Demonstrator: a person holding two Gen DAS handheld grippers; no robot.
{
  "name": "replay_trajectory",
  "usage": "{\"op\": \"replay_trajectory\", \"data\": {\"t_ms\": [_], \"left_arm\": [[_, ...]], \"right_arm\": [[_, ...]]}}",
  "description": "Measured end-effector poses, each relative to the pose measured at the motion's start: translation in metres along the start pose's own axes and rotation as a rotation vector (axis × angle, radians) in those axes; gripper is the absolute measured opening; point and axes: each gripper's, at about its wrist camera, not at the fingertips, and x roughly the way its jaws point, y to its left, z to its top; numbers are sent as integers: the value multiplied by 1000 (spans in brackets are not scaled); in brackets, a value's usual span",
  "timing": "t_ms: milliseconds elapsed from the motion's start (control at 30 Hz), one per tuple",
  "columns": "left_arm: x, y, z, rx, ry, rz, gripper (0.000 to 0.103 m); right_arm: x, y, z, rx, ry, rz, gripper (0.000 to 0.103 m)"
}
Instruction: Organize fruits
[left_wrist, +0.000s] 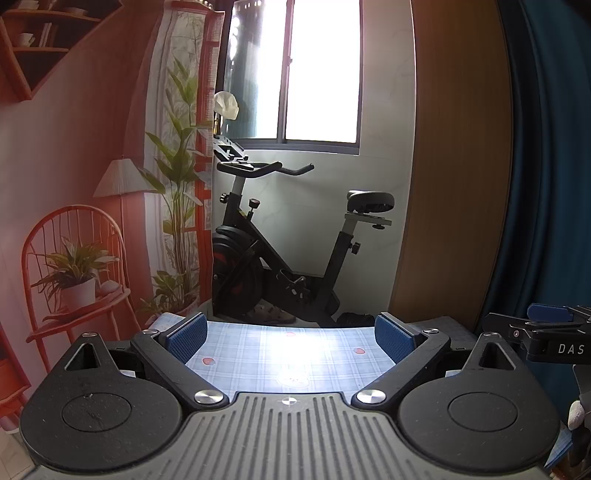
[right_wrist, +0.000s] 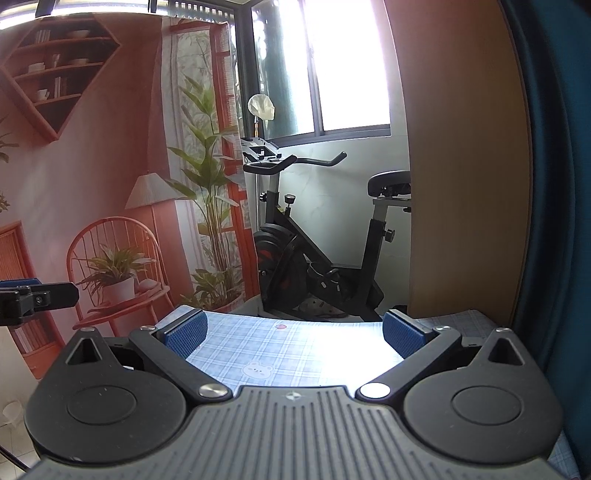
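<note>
No fruit shows in either view. My left gripper (left_wrist: 291, 338) is open and empty, its blue pads (left_wrist: 188, 338) spread wide above a table with a blue plaid cloth (left_wrist: 258, 354). My right gripper (right_wrist: 293, 334) is also open and empty over the same cloth (right_wrist: 258, 347). The right gripper's finger shows at the right edge of the left wrist view (left_wrist: 546, 332). The left gripper's finger shows at the left edge of the right wrist view (right_wrist: 33, 297). Both grippers point level toward the far edge of the table.
Beyond the table's far edge stands a black exercise bike (left_wrist: 280, 251) under a bright window (left_wrist: 317, 70). A printed backdrop with plants and a chair (left_wrist: 74, 273) hangs at left. A wooden panel (left_wrist: 454, 166) and a blue curtain (left_wrist: 554, 166) stand at right.
</note>
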Motion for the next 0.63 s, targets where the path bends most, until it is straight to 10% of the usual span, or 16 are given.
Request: {"op": "replay_trajectory", "data": {"t_ms": [633], "left_arm": [[-2,1,-1,-9,-11,3,99]], "right_arm": [[-1,-1,1,0,0,-1,103]]}}
